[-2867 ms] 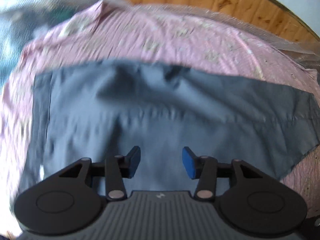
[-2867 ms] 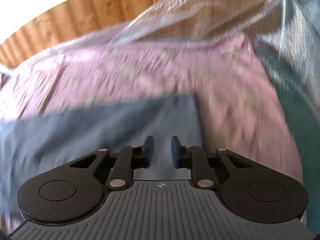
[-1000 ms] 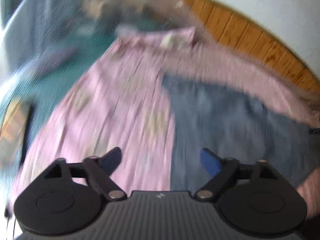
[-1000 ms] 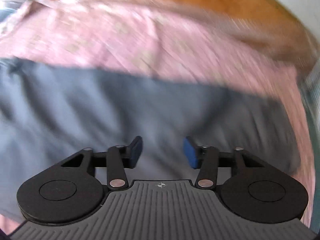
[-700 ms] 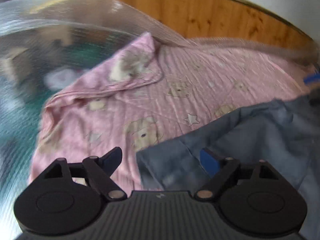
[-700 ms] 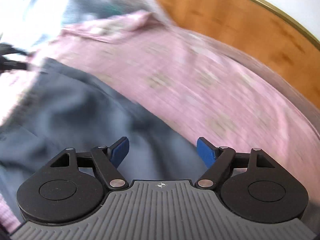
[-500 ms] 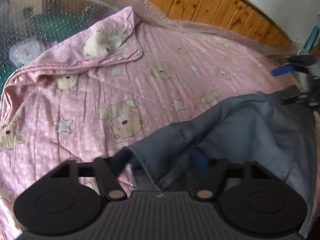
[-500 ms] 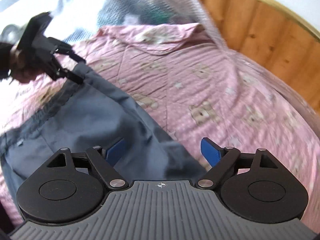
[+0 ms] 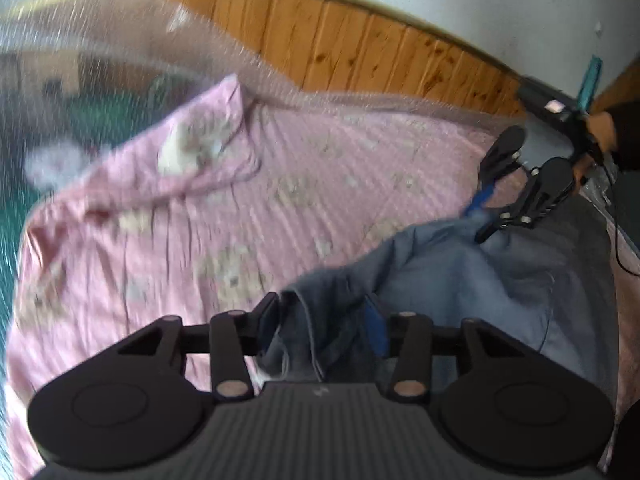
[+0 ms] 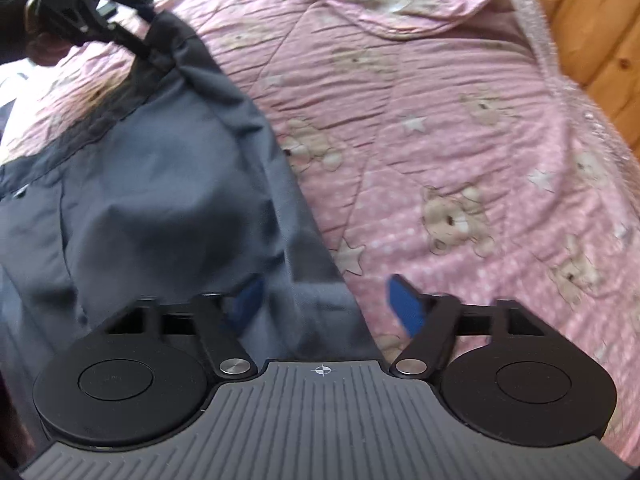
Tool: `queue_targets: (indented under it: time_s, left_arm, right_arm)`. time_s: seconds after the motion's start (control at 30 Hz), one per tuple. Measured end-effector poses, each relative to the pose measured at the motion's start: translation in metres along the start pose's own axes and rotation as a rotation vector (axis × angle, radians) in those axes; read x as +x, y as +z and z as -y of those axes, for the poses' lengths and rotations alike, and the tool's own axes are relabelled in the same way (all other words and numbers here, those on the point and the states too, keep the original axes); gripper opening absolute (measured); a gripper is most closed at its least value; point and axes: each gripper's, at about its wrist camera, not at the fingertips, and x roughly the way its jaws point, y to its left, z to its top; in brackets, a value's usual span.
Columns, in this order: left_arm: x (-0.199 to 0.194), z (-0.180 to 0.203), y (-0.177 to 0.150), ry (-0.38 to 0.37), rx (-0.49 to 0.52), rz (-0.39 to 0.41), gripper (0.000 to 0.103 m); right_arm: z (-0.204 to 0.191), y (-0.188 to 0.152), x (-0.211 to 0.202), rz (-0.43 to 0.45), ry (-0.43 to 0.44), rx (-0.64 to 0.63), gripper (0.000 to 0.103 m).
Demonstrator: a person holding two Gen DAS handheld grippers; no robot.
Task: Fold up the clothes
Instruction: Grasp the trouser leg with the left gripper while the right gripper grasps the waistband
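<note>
1. Left gripper (image 9: 320, 326): jaws mostly closed, a bunched corner of the grey garment (image 9: 460, 280) pinched between the pads, lifted off the pink bear-print quilt (image 9: 200, 220).
2. Garment hangs from that pinch and runs ahead and right to the right gripper (image 9: 486, 216).
3. Right gripper (image 10: 326, 300): jaws wide apart, garment edge (image 10: 160, 200) lying between them, left pad on the cloth, right pad over quilt (image 10: 460, 140). Not clamped.
</note>
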Motion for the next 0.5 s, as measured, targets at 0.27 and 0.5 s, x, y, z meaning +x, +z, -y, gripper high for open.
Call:
queue_targets:
  time_s: [0.27,0.5]
  left_arm:
    - [0.020,0.018,-0.010,-0.061,0.095,-0.109,0.018]
    - [-0.020,-0.003,-0.021,-0.330,-0.197,-0.076,0.004]
  right_arm:
    - [-0.004,-0.002,-0.015,-0.039,0.161,-0.061,0.007]
    - [0.007,-0.014,-0.042,-0.012,0.164,-0.044,0.004]
